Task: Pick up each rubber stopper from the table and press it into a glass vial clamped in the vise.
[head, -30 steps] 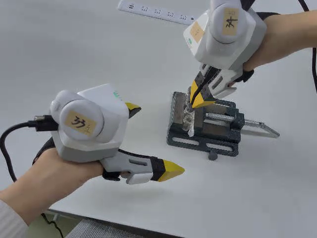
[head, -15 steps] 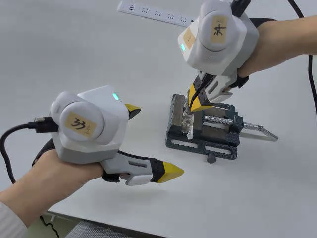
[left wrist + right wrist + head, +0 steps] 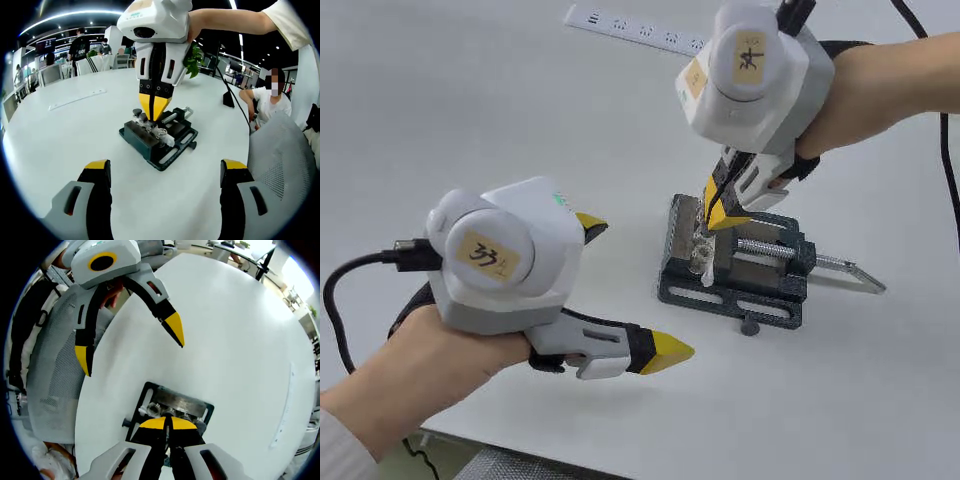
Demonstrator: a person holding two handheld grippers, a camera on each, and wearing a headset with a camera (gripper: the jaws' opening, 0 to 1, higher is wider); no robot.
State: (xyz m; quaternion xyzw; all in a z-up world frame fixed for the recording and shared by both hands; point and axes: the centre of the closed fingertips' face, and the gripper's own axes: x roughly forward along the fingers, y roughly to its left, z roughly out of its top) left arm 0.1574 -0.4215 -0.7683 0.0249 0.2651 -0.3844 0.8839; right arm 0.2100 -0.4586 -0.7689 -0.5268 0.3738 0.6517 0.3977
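A black vise (image 3: 735, 270) stands on the white table and clamps a short row of glass vials (image 3: 701, 250). My right gripper (image 3: 725, 213) points steeply down with its yellow tips shut together right over the vials; what is under the tips is hidden. In the left gripper view, the right gripper (image 3: 155, 106) touches down on the row in the vise (image 3: 160, 140), and dark stoppers (image 3: 137, 111) cap the vials beside it. The right gripper (image 3: 168, 423) shows the vials (image 3: 156, 409) just ahead of its tips. My left gripper (image 3: 632, 286) hovers open and holds nothing, left of the vise.
The vise's screw handle (image 3: 848, 266) sticks out to the right. A white power strip (image 3: 632, 29) lies at the table's far edge. A grey mesh chair (image 3: 282, 155) stands by the table's near side, and people sit in the background.
My right gripper's body has leaned a little to the left while its tips stay on the vials. The left gripper has barely moved.
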